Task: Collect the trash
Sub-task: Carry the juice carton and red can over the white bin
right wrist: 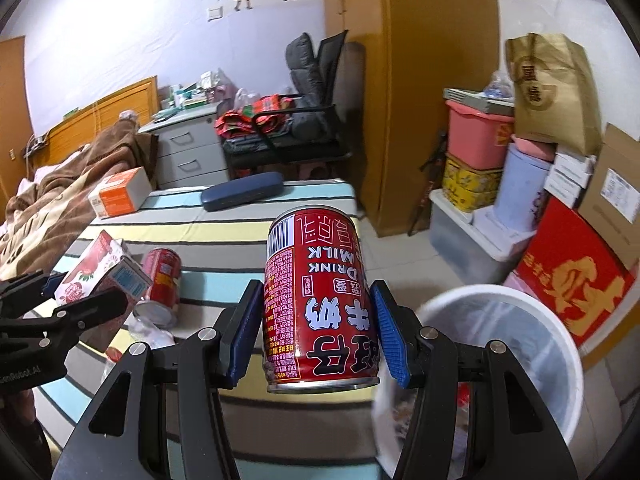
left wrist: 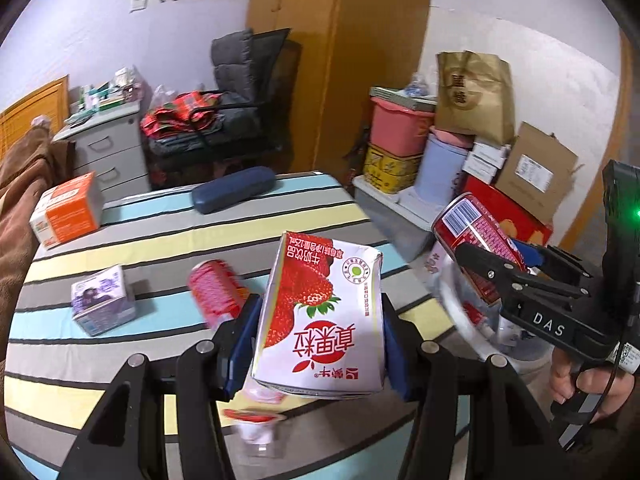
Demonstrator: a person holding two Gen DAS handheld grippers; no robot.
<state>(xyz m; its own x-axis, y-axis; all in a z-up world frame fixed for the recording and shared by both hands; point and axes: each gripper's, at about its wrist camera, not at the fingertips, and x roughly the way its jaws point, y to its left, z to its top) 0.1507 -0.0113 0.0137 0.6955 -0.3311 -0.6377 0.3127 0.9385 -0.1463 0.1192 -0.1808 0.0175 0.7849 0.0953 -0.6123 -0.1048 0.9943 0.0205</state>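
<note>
Left wrist view: left gripper (left wrist: pixel 320 330) clamped on strawberry milk carton (left wrist: pixel 320 316), held above striped table (left wrist: pixel 160 240); red can (left wrist: pixel 218 292) lying just left of its fingers, blurred.

Right wrist view: right gripper (right wrist: pixel 318 330) clamped on red milk can (right wrist: pixel 320 300); white bin (right wrist: pixel 500 348) lower right, contents probably wrappers.

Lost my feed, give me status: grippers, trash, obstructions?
Left hand-held gripper clamps strawberry milk carton. Right hand-held gripper clamps red can. White bin open, unobstructed.
</note>
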